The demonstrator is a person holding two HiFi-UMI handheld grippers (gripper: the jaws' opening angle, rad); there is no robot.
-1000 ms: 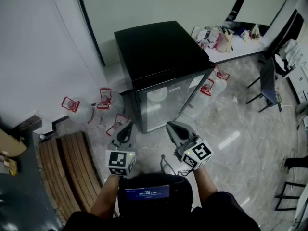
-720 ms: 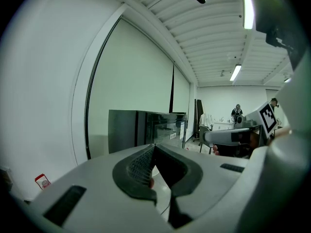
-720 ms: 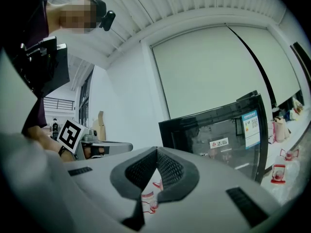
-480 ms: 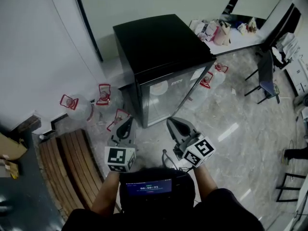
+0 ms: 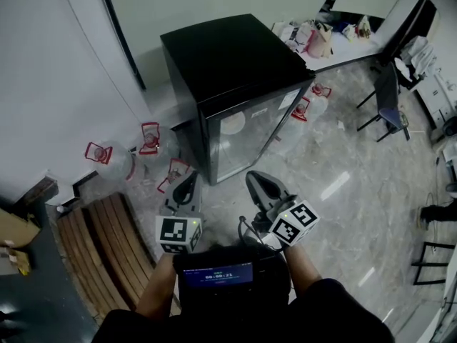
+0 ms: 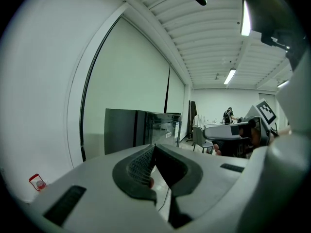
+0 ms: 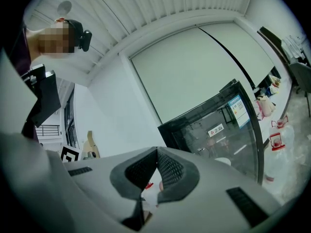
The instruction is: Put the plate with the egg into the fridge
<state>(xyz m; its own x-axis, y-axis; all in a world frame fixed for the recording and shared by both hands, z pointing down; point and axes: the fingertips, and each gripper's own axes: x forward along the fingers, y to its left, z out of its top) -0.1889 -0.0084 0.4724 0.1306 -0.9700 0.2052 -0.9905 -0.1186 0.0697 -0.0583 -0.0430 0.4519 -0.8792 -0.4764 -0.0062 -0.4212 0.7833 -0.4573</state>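
Note:
A black mini fridge (image 5: 228,63) stands on the floor ahead, its glass door (image 5: 246,138) closed. Behind the glass shows a pale round plate (image 5: 233,122); I cannot make out an egg on it. The left gripper (image 5: 187,190) and right gripper (image 5: 258,186) are held side by side in front of the door, a short way from it, both shut with nothing between the jaws. In the left gripper view the fridge (image 6: 141,130) lies beyond the shut left gripper (image 6: 154,145). In the right gripper view the right gripper (image 7: 157,149) is shut, with the fridge door (image 7: 218,125) and plate (image 7: 222,161) beyond.
Water jugs with red handles (image 5: 151,140) lie on the floor left of the fridge, and more jugs (image 5: 303,109) to its right. A wooden slatted bench (image 5: 100,256) is at lower left. A table with bags (image 5: 321,38) and a chair (image 5: 385,98) stand at the back right.
The head view has shifted, so the fridge sits a little higher and further left in the frame. Both grippers stay shut in much the same place.

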